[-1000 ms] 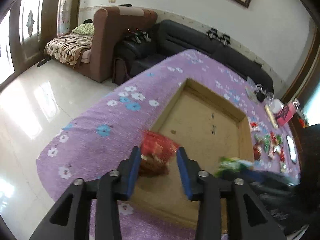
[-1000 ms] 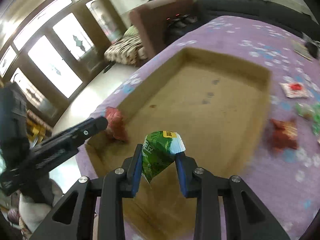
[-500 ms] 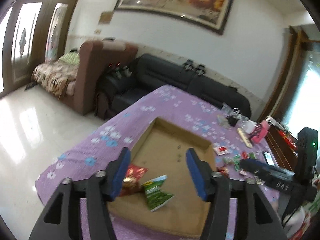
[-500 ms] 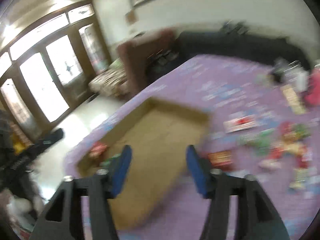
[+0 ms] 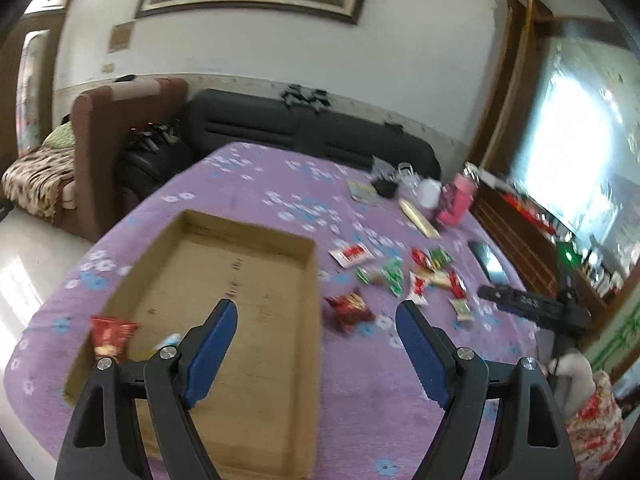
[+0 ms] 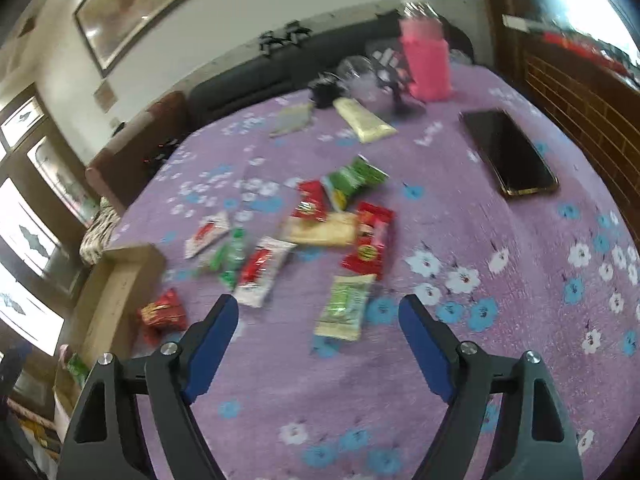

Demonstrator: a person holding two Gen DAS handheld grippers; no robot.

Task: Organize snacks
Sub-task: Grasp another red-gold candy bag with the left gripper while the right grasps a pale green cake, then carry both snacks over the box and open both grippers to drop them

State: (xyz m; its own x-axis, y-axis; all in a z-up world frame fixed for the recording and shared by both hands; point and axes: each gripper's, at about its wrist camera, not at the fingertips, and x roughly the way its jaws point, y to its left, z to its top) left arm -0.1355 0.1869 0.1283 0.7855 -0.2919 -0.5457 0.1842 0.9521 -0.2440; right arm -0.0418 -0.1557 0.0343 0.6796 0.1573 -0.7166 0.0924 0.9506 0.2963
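1. Above the purple flowered tablecloth, the left gripper hangs with its blue pads spread wide, holding nothing.
2. Over the loose snack packets, the right gripper is likewise spread and empty; a pale green packet lies between its fingertips.
3. Left of the left gripper's left finger, the cardboard tray holds a red snack bag in its near corner.
4. Just ahead between the left gripper's fingers, another red bag lies outside the tray.

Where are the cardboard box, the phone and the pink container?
cardboard box (image 5: 240,280): left wrist view, bare floor.
phone (image 6: 508,152): right wrist view, dark screen.
pink container (image 6: 426,64): right wrist view, front face.
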